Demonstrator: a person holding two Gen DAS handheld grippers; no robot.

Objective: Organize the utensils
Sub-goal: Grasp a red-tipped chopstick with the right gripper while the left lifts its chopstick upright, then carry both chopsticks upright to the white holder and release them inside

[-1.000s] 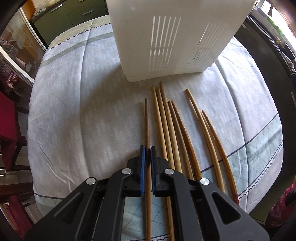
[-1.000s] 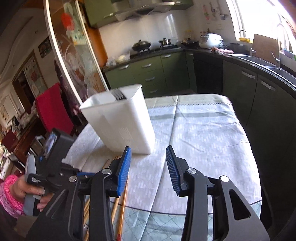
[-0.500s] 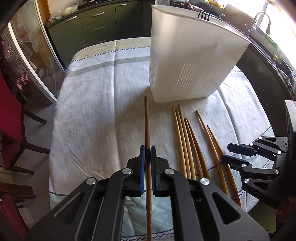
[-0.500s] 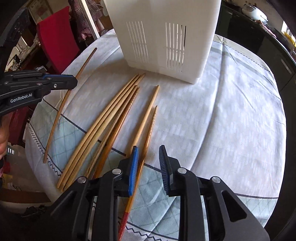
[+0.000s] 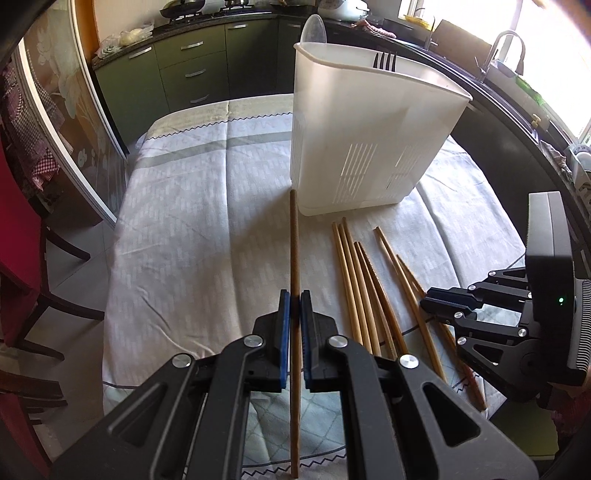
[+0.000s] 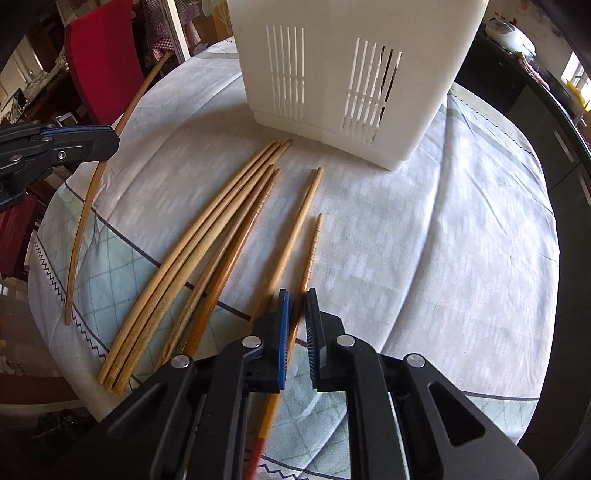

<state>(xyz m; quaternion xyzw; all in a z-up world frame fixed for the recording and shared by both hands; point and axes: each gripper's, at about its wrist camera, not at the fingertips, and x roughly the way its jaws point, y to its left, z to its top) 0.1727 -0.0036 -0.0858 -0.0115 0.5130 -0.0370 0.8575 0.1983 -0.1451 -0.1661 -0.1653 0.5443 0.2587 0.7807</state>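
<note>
My left gripper [image 5: 294, 301] is shut on a dark brown chopstick [image 5: 293, 243] and holds it above the table, its tip near the white utensil holder [image 5: 369, 133]. That chopstick also shows in the right wrist view [image 6: 107, 155]. Several wooden chopsticks [image 6: 207, 236] lie on the tablecloth in front of the holder [image 6: 347, 66]. My right gripper [image 6: 296, 295] is low over the rightmost red-ended chopstick [image 6: 312, 251]; its jaws stand narrowly apart on either side of it. The right gripper also shows in the left wrist view [image 5: 436, 306].
A black fork [image 5: 384, 61] and a clear spoon [image 5: 312, 29] stand in the holder. The round table has a pale checked cloth [image 5: 192, 221]. A red chair [image 6: 103, 55] stands at the left. Green kitchen cabinets [image 5: 192, 74] are behind.
My left gripper has lifted the dark chopstick off the table and pulled back. My right gripper has come down over the rightmost chopstick and its jaws have narrowed.
</note>
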